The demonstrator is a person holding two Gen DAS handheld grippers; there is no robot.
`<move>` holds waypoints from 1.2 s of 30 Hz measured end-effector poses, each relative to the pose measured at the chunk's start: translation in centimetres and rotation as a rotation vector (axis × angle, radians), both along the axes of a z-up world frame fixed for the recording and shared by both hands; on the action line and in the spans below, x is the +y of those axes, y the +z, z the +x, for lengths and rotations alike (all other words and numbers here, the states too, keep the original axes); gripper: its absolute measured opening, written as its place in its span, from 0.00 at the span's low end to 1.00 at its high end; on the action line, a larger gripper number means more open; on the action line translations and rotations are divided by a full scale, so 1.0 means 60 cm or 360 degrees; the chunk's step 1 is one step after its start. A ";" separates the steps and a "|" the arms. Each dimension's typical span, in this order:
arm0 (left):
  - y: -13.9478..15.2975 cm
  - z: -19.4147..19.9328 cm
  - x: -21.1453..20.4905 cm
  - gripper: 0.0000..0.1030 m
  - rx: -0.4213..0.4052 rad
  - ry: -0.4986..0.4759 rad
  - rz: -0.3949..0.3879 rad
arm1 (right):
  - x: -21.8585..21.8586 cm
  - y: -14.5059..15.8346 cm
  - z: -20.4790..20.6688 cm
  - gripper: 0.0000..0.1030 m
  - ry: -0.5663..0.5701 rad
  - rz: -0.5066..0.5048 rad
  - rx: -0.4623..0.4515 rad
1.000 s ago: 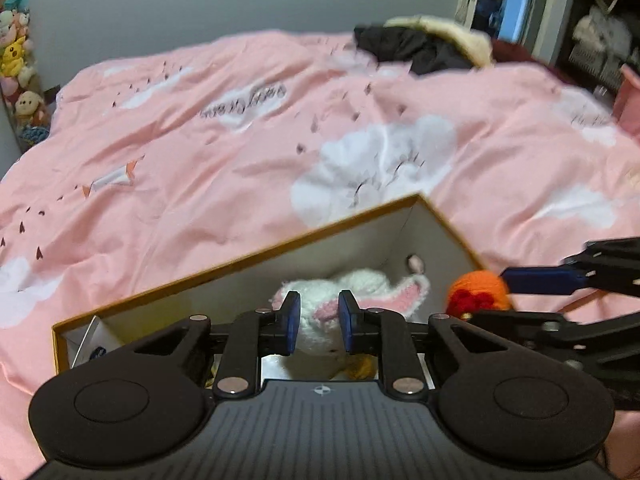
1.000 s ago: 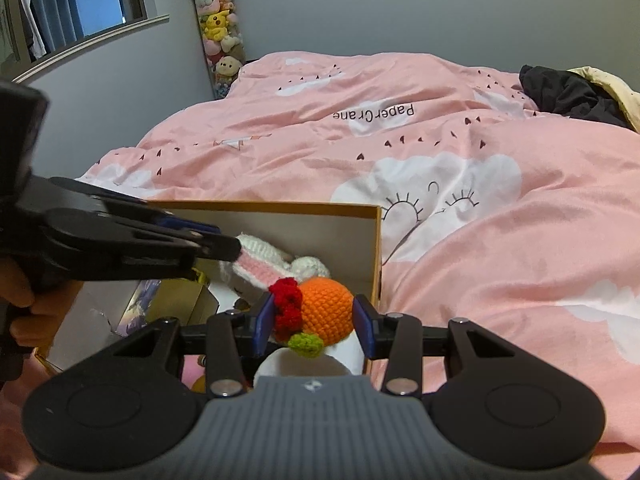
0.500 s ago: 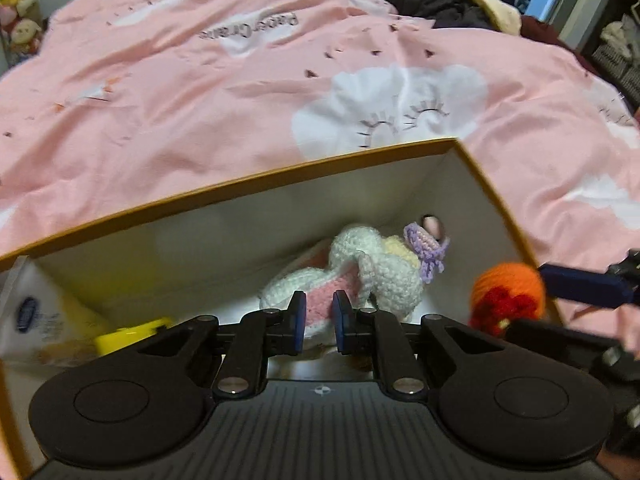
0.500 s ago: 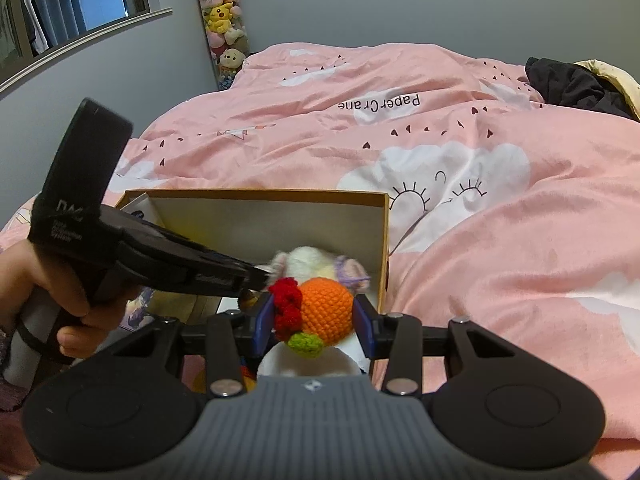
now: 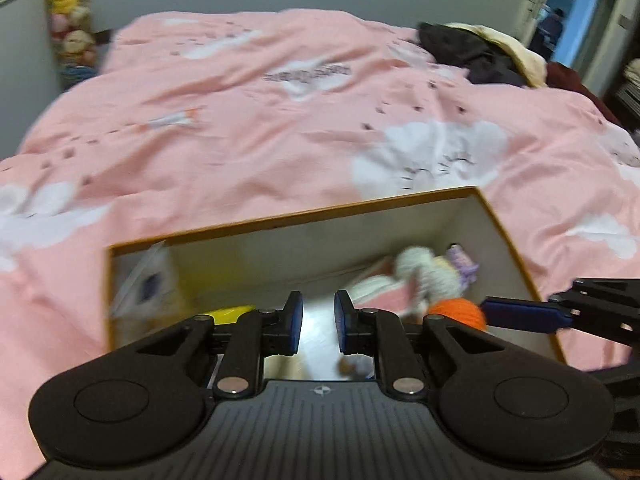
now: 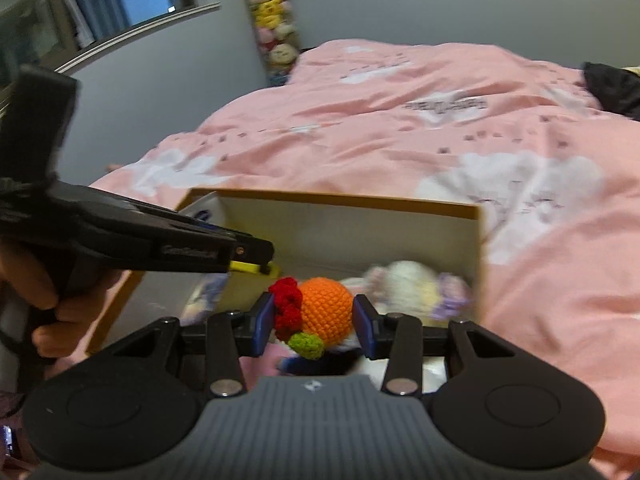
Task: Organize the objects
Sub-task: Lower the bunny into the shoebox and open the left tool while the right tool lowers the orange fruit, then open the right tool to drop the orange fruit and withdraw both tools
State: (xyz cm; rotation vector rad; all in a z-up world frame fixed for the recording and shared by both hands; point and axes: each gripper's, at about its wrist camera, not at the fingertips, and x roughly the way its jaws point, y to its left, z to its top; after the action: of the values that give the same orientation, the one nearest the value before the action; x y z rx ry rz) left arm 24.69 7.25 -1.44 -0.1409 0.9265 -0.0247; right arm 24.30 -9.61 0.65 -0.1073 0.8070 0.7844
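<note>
From the left wrist view, the left gripper (image 5: 317, 322) is hanging over the near edge of the cardboard box (image 5: 304, 216), its blue pads slightly parted and gripping nothing. One white crocheted bunny (image 5: 416, 280) is already lying inside, toward two o'clock of the pads, with a yellow item (image 5: 232, 312) at nine o'clock and a plastic packet (image 5: 148, 280) leaning in the box's far left corner. At three o'clock, the right gripper's blue finger (image 5: 520, 314) is pressing against one orange crocheted ball (image 5: 460, 312).

From the right wrist view, the right gripper (image 6: 314, 322) is clenching that orange crocheted toy (image 6: 324, 316), with red and green knobs on its left side, just above the box's open top (image 6: 332, 198). The bunny (image 6: 408, 284) is resting at two o'clock against the right wall. The left gripper (image 6: 256, 252) is reaching in from nine o'clock.

I judge the sorting as partly done: at least three things are boxed, while one toy is waiting to be dropped in. The pink duvet (image 6: 480, 128) is showing nothing else loose nearby, though dark clothing (image 5: 472, 52) is lying at its far end.
</note>
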 end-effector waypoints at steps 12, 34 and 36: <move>-0.005 -0.066 0.045 0.18 -0.0010 0.0179 -0.0007 | 0.083 -0.058 0.047 0.45 0.0033 -0.0062 0.0086; 0.056 -0.181 -0.022 0.53 -0.0244 0.0094 0.0055 | 0.016 0.023 -0.070 0.53 -0.0057 -0.0066 -0.0062; 0.067 -0.200 -0.025 0.55 -0.0316 0.0113 0.0047 | 0.005 0.037 -0.090 0.60 -0.0095 -0.0061 -0.0118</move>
State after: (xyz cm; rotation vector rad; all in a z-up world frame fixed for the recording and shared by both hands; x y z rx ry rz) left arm 12.70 5.73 2.57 -0.1411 0.7229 0.0401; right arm 18.91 -9.31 2.89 -0.1449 0.7516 0.7050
